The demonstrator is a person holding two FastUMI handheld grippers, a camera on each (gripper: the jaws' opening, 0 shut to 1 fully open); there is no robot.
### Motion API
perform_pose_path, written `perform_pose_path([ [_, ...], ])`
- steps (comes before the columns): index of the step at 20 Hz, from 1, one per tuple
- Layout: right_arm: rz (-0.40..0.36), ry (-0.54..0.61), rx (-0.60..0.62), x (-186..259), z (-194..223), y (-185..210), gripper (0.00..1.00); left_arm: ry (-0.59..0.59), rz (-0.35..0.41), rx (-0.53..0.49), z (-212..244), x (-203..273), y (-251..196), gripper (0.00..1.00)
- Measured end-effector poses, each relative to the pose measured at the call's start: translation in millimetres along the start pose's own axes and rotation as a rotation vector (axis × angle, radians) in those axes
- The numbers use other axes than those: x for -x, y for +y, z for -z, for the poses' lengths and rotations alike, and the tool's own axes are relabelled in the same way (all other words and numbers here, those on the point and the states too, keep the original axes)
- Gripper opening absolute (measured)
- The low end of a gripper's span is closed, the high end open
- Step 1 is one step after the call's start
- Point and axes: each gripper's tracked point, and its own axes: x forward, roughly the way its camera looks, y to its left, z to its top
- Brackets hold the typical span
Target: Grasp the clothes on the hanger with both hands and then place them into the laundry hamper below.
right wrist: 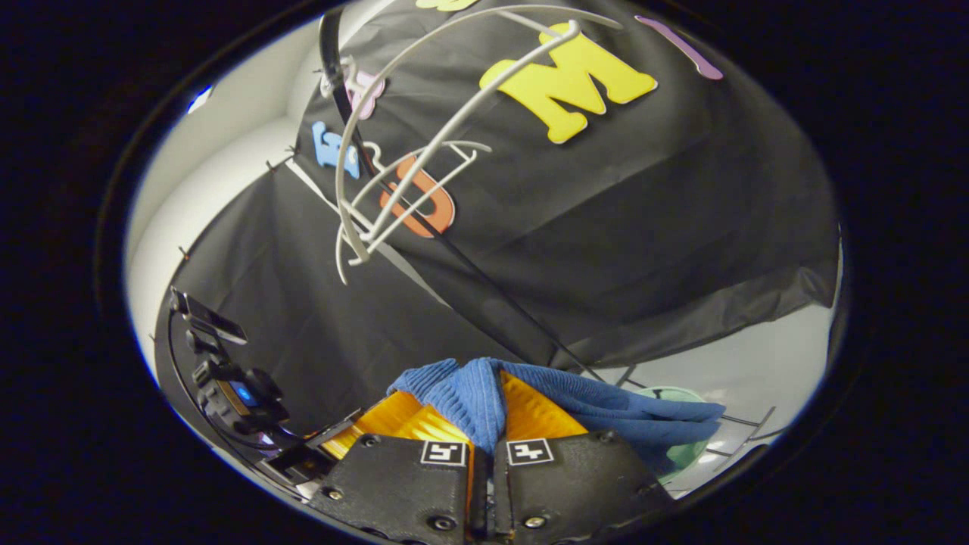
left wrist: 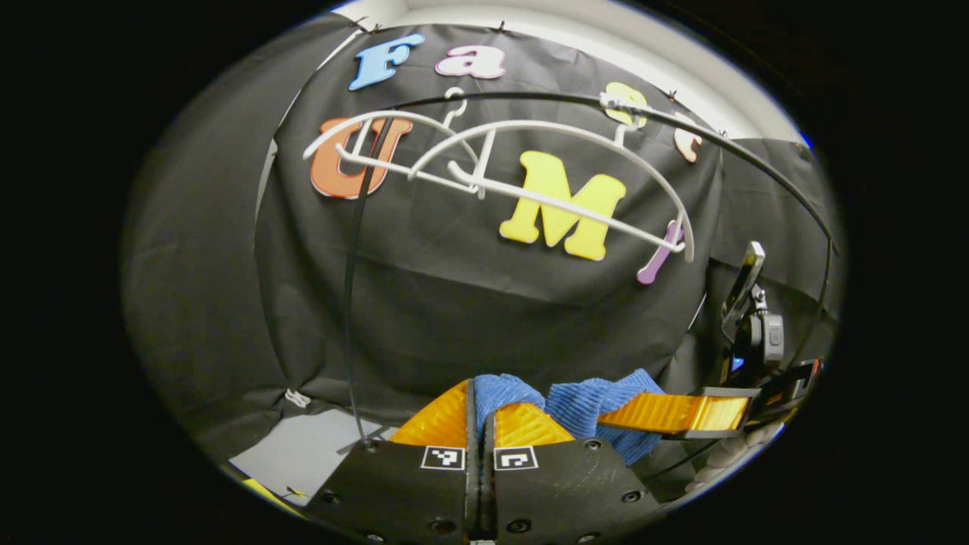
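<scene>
Here, both grippers hold one piece of blue knitted clothing, and it is off the hangers.

In the left gripper view, the left gripper (left wrist: 480,424) sits at six o'clock, its two fingers pinched nearly together on a fold of the blue cloth (left wrist: 583,405). The right gripper (left wrist: 681,412) reaches in from four o'clock, lying sideways on the same cloth. At twelve o'clock two bare white hangers (left wrist: 530,197) hang from a thin dark rail (left wrist: 530,97), with no garment on them.

In the right gripper view, that same gripper sits at six o'clock, fingers closed narrowly with the cloth bunched up between them and trailing off toward four o'clock. The hangers tilt at eleven o'clock. At about five o'clock, past the trailing cloth, a pale green rounded shape (right wrist: 681,424) shows among thin dark wires; it may be the laundry hamper, but too little of it shows to be sure.

As I judge it, the grasping with both hands and the lifting off the hanger are done. What is left is bringing the cloth down over the hamper, then opening both grippers to drop it in.
</scene>
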Motion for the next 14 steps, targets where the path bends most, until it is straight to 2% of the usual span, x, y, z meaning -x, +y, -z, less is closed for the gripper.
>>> perform_pose_path([
  [3, 0.07, 0.061, 0.031, -10.5, 37.1, -28.7, 0.07, 0.051, -0.003, 0.048, 46.4, -10.5, 5.3, 0.0],
  [4, 0.09, 0.084, 0.036, -13.8, 47.9, -35.3, 0.07, 0.076, -0.013, 0.063, 62.1, -15.1, 8.5, 0.05],
  [7, 0.147, 0.153, 0.054, -29.9, 80.3, -63.3, 0.07, 0.14, -0.043, 0.09, 106.4, -23.0, 23.1, 0.0],
  [8, 0.169, 0.175, 0.062, -35.6, 92.3, -73.0, 0.07, 0.164, -0.058, 0.093, 119.7, -25.1, 28.1, 0.06],
  [9, 0.184, 0.2, 0.07, -41.1, 103.8, -79.9, 0.07, 0.187, -0.078, 0.098, 134.9, -25.1, 34.2, 0.0],
  [11, 0.232, 0.249, 0.071, -46.3, 125.8, -101.9, 0.07, 0.235, -0.118, 0.117, 169.9, -27.4, 49.5, 0.0],
  [12, 0.276, 0.268, 0.074, -48.0, 138.5, -115.0, 0.07, 0.261, -0.139, 0.127, 182.3, -28.2, 51.6, 0.0],
  [13, 0.329, 0.281, 0.076, -49.6, 149.6, -130.5, 0.07, 0.287, -0.168, 0.126, 195.0, -29.5, 55.9, 0.06],
  [14, 0.361, 0.304, 0.071, -49.9, 162.9, -140.8, 0.07, 0.323, -0.194, 0.123, 211.0, -29.3, 63.3, 0.0],
])
